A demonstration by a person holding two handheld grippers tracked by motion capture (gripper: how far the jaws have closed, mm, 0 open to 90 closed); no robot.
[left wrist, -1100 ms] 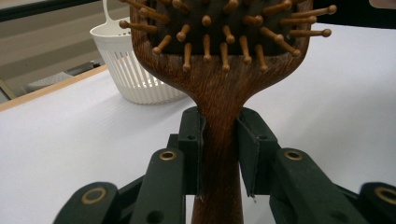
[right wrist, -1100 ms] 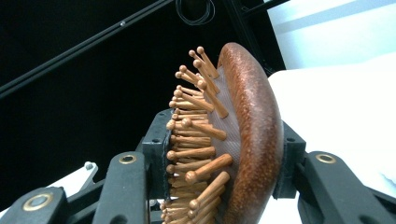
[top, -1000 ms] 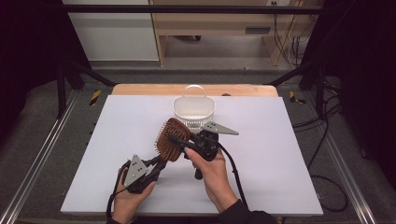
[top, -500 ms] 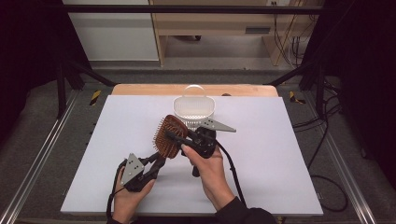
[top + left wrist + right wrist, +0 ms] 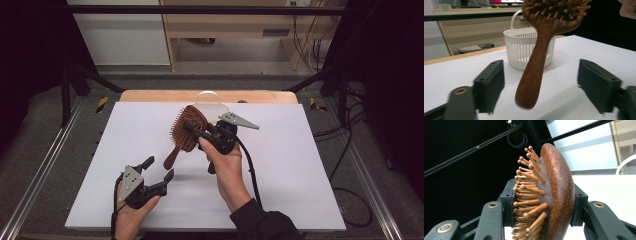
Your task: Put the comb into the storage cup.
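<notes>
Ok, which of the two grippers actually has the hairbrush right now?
The right gripper: it clamps the hairbrush head, while the left gripper sits open below the handle.

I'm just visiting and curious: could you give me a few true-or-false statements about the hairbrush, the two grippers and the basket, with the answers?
1. The right gripper clamps the head of the wooden hairbrush. True.
2. The left gripper grips the brush handle. False: its jaws have just opened and stand apart on either side of the handle, not touching it.
3. The hairbrush lies inside the white basket. False: it is held up in the air, in front of the basket.
4. The basket stands on the white table. True.
</notes>
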